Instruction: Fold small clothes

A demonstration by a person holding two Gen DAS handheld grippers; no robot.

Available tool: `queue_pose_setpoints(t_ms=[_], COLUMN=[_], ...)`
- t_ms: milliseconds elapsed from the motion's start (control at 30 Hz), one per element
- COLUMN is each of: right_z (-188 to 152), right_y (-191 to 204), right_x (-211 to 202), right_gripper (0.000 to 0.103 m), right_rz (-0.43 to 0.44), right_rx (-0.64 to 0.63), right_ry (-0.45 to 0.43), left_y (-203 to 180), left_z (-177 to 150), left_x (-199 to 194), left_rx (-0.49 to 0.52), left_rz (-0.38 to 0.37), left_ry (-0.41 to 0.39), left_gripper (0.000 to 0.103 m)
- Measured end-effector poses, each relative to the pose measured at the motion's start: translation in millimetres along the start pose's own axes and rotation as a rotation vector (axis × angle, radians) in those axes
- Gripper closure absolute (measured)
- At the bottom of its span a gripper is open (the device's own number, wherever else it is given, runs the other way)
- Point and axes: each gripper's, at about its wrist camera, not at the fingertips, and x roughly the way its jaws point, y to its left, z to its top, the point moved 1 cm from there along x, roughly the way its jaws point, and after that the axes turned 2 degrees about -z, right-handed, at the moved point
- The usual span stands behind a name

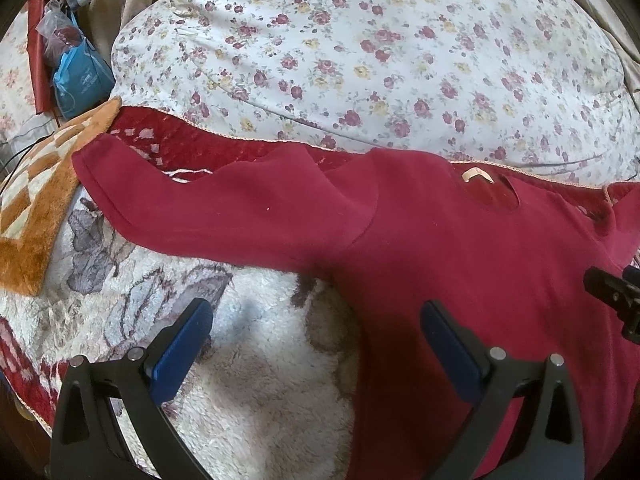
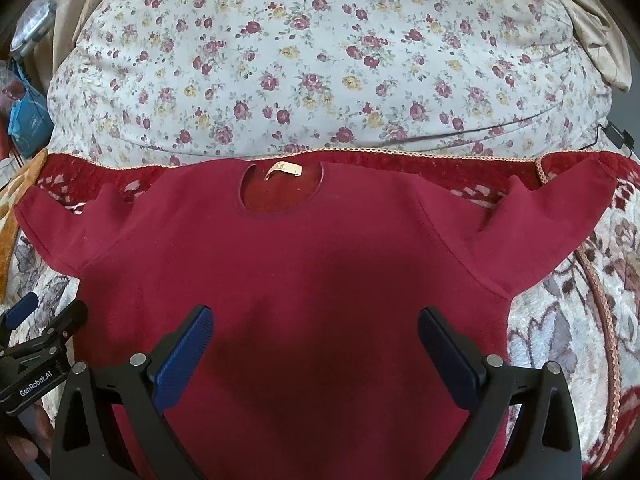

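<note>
A dark red long-sleeved top (image 2: 304,264) lies flat and face up on the bed, collar with a pale label (image 2: 280,170) away from me, both sleeves spread sideways. My right gripper (image 2: 316,320) is open and empty, hovering over the middle of the top's body. My left gripper (image 1: 316,316) is open and empty, above the top's left side edge below the left sleeve (image 1: 208,208); its right finger is over the red cloth, its left finger over the blanket. The left gripper also shows at the lower left of the right wrist view (image 2: 44,324).
A fluffy cream and red patterned blanket (image 1: 248,380) covers the bed. A big floral quilt bundle (image 2: 304,64) lies behind the top. An orange checked cushion (image 1: 36,216) sits at the left, with blue bags (image 1: 80,76) beyond it. A black cable (image 2: 616,136) lies at the right.
</note>
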Motion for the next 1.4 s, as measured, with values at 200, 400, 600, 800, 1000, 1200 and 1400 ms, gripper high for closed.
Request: queue_pose_setpoints(t_ms=[200,400,600,800,1000,1200,1400], right_z=[0,1,0,-1,-1,-2,-3], right_y=[1,1,1,3,4,6,9], right_x=[2,4,6,8,8,11,13], right_gripper=[0.0,0.0,0.0,0.0,0.0,0.0,0.0], right_rz=[-0.002,-0.002,-0.002,-0.001,-0.005,-0.005,-0.004], right_rx=[0.0,0.004,0.006,0.004,0.006,0.002,-0.009], right_ry=[0.006,0.014,0.02,0.027,0.029,0.037,0.042], left_y=[1,2,3,5,7,8,11], left_z=[0,0,0,0,1,1,0], left_x=[1,2,3,2,3,3,5], left_rx=[0.003,0.004,0.004,0.004,0.003,-0.001,-0.008], left_rz=[0.013,0.017,0.019,0.021,0.028,0.029,0.035], left_ry=[-0.001,-0.001,-0.004,-0.006,-0.003,-0.004,-0.001], left_gripper=[0.0,0.0,0.0,0.0,0.0,0.0,0.0])
